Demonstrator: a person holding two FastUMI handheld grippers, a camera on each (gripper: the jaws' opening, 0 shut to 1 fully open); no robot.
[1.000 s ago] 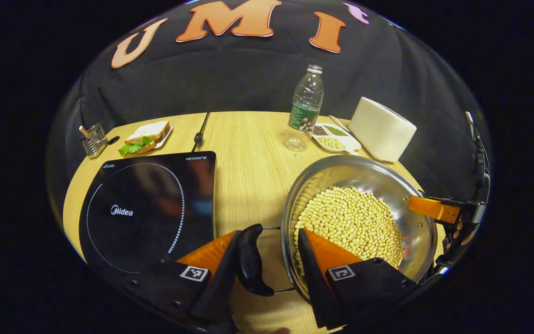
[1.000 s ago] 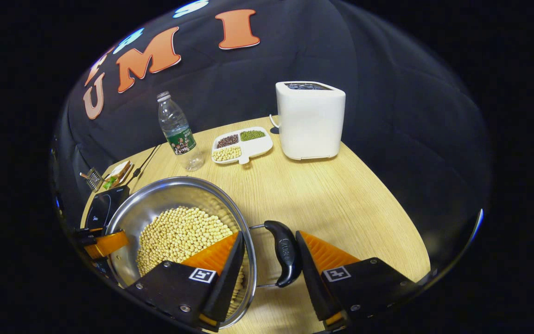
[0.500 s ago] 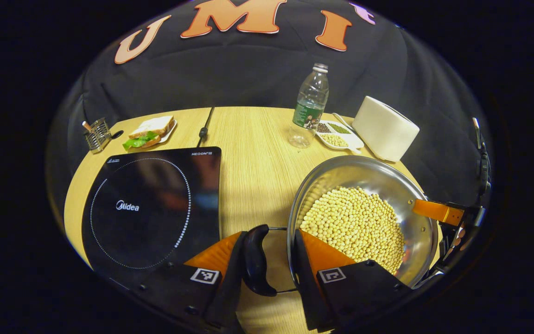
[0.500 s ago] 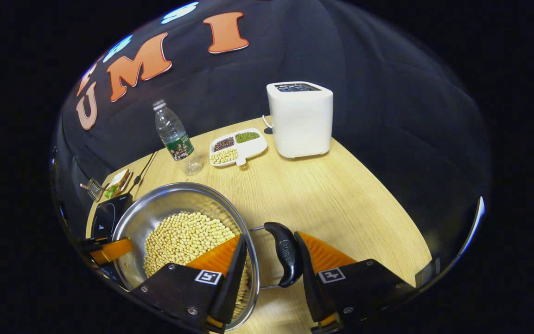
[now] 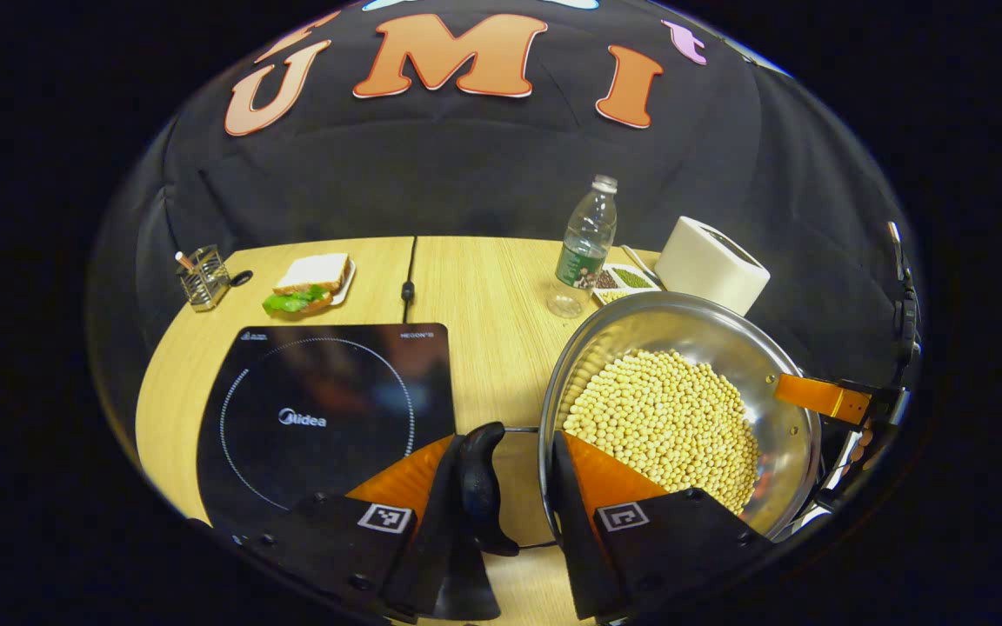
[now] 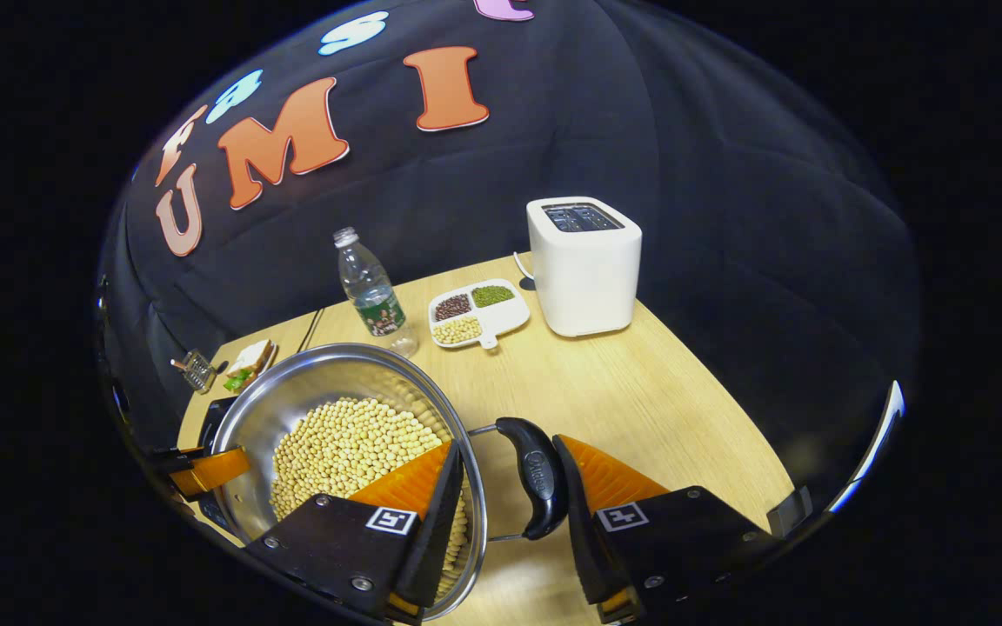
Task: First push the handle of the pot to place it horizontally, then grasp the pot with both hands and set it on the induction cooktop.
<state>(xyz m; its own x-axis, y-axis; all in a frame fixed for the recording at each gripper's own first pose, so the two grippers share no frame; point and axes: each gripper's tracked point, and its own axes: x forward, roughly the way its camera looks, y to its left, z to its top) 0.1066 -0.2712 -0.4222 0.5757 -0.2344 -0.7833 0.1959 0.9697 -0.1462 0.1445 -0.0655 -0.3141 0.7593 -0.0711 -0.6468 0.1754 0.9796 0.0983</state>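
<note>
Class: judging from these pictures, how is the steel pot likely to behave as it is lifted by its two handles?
The pot is probably heavy, since beans fill its bottom. It likely stays stiff, being metal. The loose beans may slide if it tilts, shifting the weight. Its handles hang on thin wire loops, so it might swing between the left gripper and right gripper.

A staged kitchen corner inside a recording booth: a wooden table (image 5: 484, 296) backed by black cloth carries an induction cooktop (image 5: 327, 417). Behind the cooktop lies a sandwich plate (image 5: 311, 283); to its right stand a water bottle (image 5: 584, 248) and a white toaster (image 6: 584, 265).
</note>
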